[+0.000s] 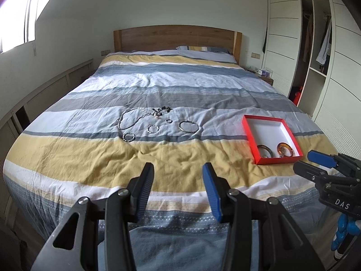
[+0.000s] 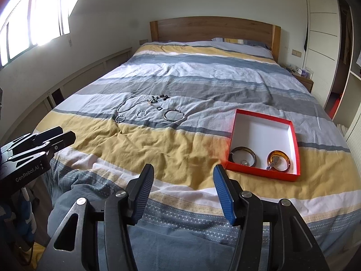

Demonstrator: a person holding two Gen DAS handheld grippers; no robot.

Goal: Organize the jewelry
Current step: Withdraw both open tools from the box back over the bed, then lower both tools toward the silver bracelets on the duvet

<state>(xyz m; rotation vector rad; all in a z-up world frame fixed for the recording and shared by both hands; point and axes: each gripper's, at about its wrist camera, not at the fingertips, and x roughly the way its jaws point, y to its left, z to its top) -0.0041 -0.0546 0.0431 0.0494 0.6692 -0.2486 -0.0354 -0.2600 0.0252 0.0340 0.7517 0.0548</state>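
A red box (image 1: 248,135) (image 2: 232,144) with a white inside lies on the striped bed. It holds a dark bangle (image 1: 265,150) (image 2: 243,156) and an amber bangle (image 1: 285,149) (image 2: 278,158) with small pieces inside them. Further up the bed lie a chain necklace (image 1: 129,118) (image 2: 128,103), a dark beaded piece (image 1: 161,111) (image 2: 158,98), small rings (image 1: 153,128) (image 2: 142,113) and a silver bangle (image 1: 188,126) (image 2: 173,114). My left gripper (image 1: 178,174) (image 2: 61,135) is open and empty over the bed's near end. My right gripper (image 2: 183,176) (image 1: 304,160) is open and empty beside the box.
The bed (image 1: 180,85) has a wooden headboard (image 1: 178,37). A white wardrobe (image 1: 338,67) stands on the right with a nightstand (image 1: 264,74) beside it. A low panelled wall (image 1: 45,90) and a bright window (image 1: 18,18) run along the left.
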